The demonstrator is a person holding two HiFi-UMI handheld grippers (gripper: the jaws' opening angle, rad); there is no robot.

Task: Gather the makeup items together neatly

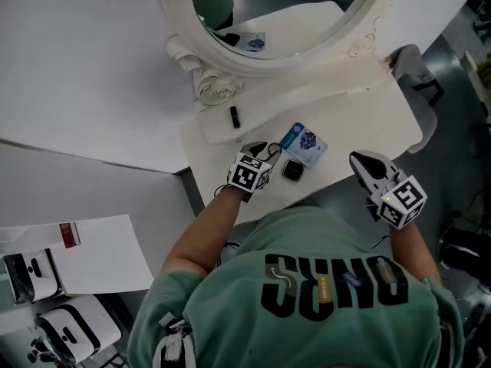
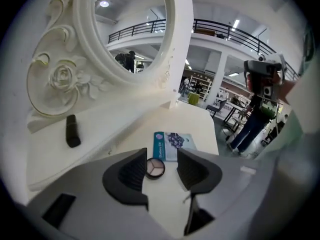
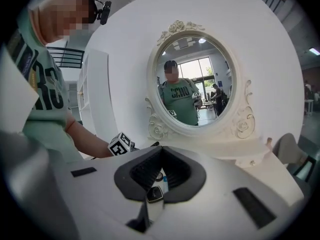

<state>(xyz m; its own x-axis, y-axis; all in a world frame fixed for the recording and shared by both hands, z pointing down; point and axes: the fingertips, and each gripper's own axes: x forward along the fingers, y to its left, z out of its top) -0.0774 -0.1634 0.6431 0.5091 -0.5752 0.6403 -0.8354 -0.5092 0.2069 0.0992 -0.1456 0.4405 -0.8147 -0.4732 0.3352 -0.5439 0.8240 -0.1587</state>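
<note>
On the white vanity table (image 1: pixel 360 121) lie a blue sachet (image 1: pixel 304 144), a small square black compact (image 1: pixel 292 169) and, on the raised ledge, a black lipstick (image 1: pixel 234 116). My left gripper (image 1: pixel 265 153) is low over the table just left of the sachet. In the left gripper view its jaws (image 2: pixel 161 156) stand apart around a round eyeshadow palette (image 2: pixel 155 168) that rests on the table, pads clear of it; the sachet (image 2: pixel 172 145) lies just beyond and the lipstick (image 2: pixel 72 130) far left. My right gripper (image 1: pixel 367 167) hovers at the table's front right, jaws together and empty (image 3: pixel 162 149).
An ornate white oval mirror (image 1: pixel 222 75) stands at the back of the table. A grey chair (image 1: pixel 414 64) is off the right end. On the grey surface at lower left lie a sheet of paper (image 1: pixel 96 255) and white boxes (image 1: pixel 73 328).
</note>
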